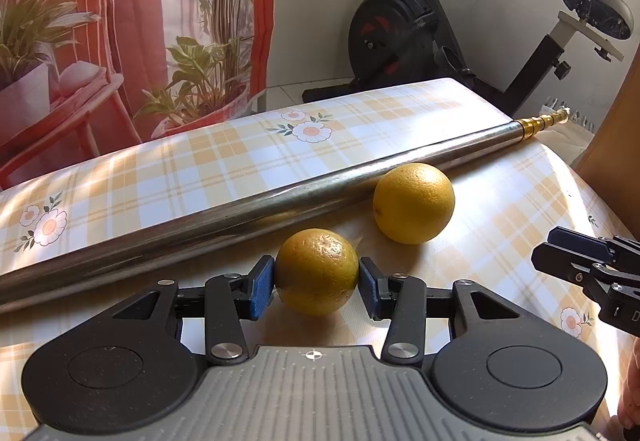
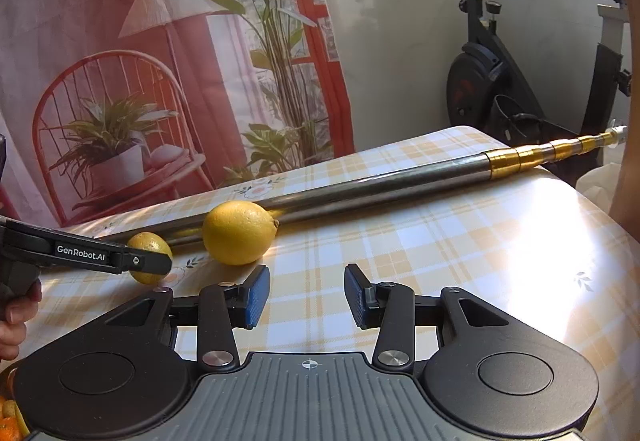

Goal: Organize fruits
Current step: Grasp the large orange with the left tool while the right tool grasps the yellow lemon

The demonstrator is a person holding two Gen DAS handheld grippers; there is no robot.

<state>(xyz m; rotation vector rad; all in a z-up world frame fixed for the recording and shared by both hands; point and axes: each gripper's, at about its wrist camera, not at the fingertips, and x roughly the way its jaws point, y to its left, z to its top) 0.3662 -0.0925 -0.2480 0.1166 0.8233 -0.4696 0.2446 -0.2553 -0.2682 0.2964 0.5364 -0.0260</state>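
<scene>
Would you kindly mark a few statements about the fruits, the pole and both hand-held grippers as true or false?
1. The left hand-held gripper has its pads against the nearer yellow fruit. True.
2. The right hand-held gripper holds a fruit. False: it is open and empty.
3. The farther yellow fruit lies beside the metal pole. True.
4. The pole stands upright. False: it lies across the checked tablecloth.

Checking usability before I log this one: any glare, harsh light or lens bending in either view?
Left wrist view: sunlight stripes the tablecloth, the metal pole bows from fisheye, and the fruit in the left gripper is sharp. Right wrist view: strong glare on the cloth at right, and the windows are blown out.
</scene>
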